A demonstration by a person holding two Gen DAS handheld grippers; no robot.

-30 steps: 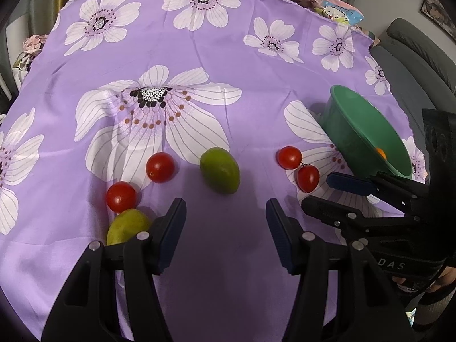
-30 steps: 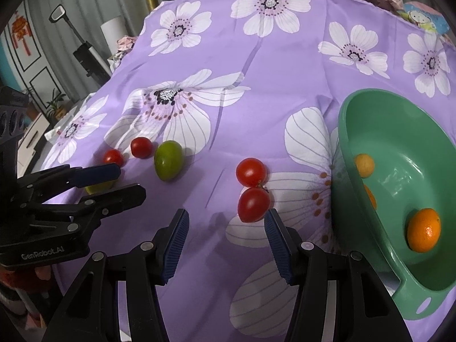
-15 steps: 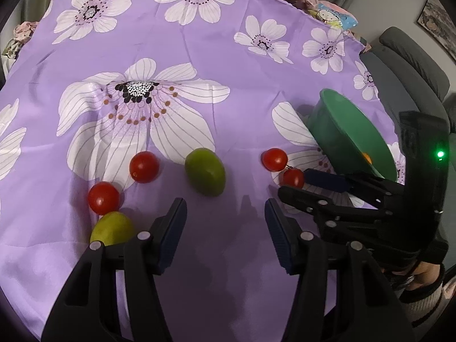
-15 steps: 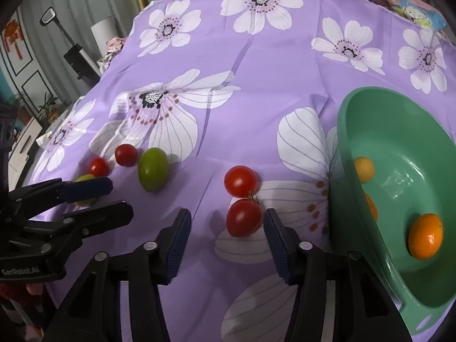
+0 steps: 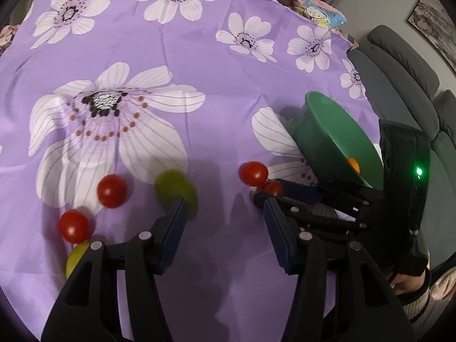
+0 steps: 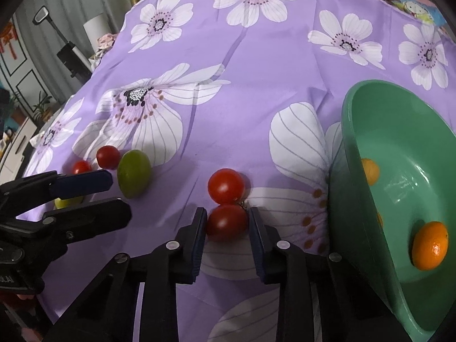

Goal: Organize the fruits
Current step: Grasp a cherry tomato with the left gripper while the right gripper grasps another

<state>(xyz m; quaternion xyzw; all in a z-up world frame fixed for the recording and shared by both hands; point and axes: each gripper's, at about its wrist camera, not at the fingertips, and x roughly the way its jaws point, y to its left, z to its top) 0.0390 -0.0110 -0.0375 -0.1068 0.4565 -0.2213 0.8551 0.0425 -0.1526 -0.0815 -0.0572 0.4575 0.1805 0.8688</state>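
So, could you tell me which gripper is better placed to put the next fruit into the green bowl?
Right: the right gripper grips a red tomato beside the green bowl; the left gripper is open, empty.

On the cloth (image 6: pixel 256 65) the bowl (image 6: pixel 399 148) stands at the right, with an orange (image 6: pixel 429 245) in it; left of the bowl two tomatoes (image 6: pixel 226 185) lie touching, one behind the other; far left lie a plum (image 6: pixel 134 177) and two more tomatoes (image 6: pixel 107 156) behind it.
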